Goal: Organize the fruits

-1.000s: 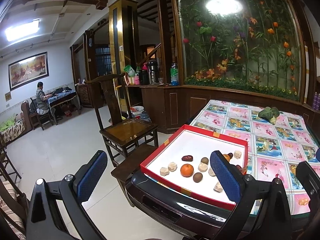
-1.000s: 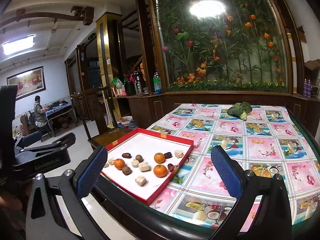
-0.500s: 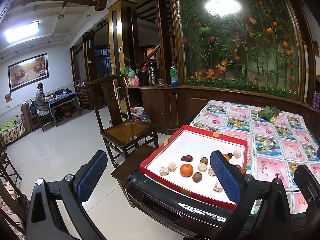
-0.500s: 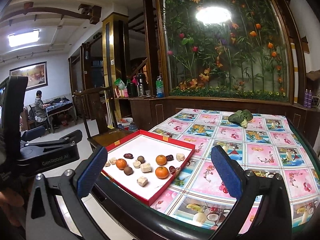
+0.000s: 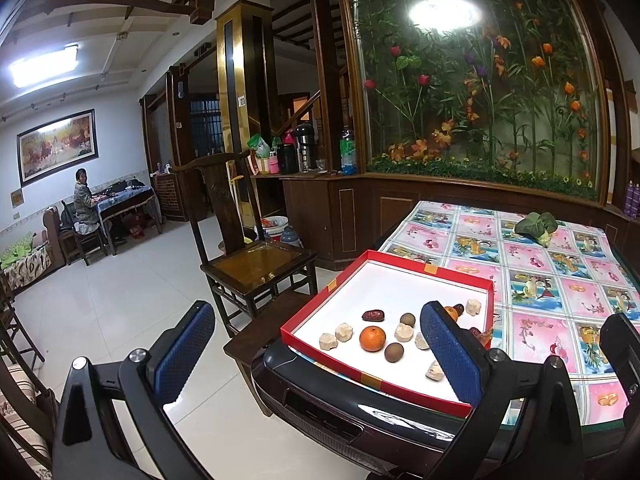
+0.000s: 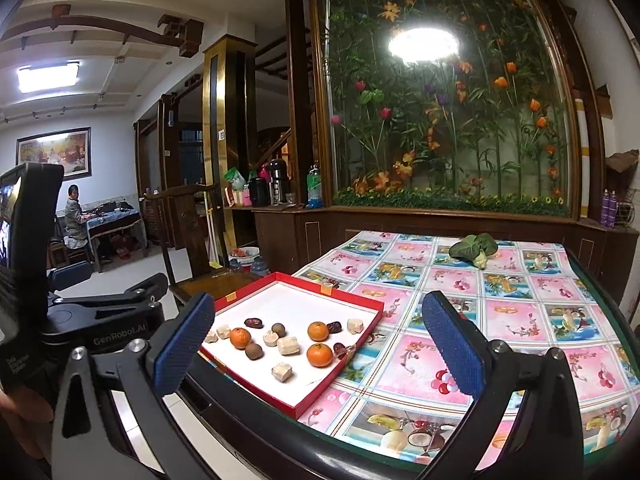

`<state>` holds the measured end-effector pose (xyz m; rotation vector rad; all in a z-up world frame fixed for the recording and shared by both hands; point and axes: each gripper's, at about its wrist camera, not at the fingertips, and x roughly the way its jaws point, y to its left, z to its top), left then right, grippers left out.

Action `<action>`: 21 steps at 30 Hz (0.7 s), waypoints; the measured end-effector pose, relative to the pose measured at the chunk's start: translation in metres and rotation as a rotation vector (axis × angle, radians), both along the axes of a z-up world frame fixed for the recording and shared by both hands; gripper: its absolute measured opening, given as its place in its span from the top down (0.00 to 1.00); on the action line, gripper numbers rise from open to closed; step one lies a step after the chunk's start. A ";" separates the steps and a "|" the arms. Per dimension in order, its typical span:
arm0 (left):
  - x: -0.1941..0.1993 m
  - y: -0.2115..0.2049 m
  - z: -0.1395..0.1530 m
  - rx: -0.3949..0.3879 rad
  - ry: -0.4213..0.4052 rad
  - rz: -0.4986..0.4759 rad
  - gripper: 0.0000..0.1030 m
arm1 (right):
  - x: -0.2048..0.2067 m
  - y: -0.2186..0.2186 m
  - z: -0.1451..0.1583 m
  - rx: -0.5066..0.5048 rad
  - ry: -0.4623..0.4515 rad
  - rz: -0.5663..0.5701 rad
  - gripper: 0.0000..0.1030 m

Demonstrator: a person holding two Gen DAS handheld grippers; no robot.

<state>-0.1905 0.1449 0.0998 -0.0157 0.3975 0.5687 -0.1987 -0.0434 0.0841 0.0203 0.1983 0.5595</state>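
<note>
— Pink and blue picture squares cover the table (image 6: pixel 520 320) in front of you. What sits on it?

— Your red tray (image 6: pixel 362 307) with the white floor. In your right view it lies in the lower middle of the frame, at the table's near left corner. The fruits are all inside it.

— Which fruits can you see there?

— Three oranges: one on the left (image 6: pixel 240 338), one further back (image 6: pixel 318 331), one nearest you (image 6: pixel 319 355). Two round brown balls (image 6: pixel 254 351) lie near the left orange. Dark red dates (image 6: pixel 253 323) and pale lumpy pieces (image 6: pixel 288 345) are spread between them. They lie loose and mixed.

— Are you holding any of them?

— No. Your right gripper (image 6: pixel 316 350) is spread wide with nothing between its blue pads (image 6: pixel 450 350). It hangs near the table's front edge. Your left gripper (image 5: pixel 316 354) is spread wide too, and bare. In your left view the tray (image 5: pixel 320 322) shows in the lower right, partly behind the right blue pad.

— What else is around?

— A green leafy vegetable (image 6: pixel 474 247) lies far back on the table, well apart from the tray. A dark wooden chair (image 5: pixel 256 256) stands left of the table. Behind the table is a big glass wall of flowers (image 6: pixel 448 112). Far off, at the left edge, a person (image 5: pixel 83 200) sits at another table.
</note>
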 end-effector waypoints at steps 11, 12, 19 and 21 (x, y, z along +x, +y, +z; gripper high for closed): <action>-0.002 -0.002 0.001 0.006 0.003 -0.006 0.00 | -0.001 -0.001 -0.001 -0.004 0.000 0.005 0.00; -0.003 -0.003 0.002 0.008 0.004 -0.008 0.00 | -0.001 -0.001 -0.001 -0.003 0.003 0.006 0.00; -0.004 -0.002 0.002 0.009 0.004 -0.023 0.00 | -0.001 0.000 -0.002 -0.004 -0.001 -0.001 0.00; -0.004 -0.001 0.001 0.009 0.008 -0.024 0.00 | -0.001 -0.002 -0.004 0.015 0.005 -0.003 0.00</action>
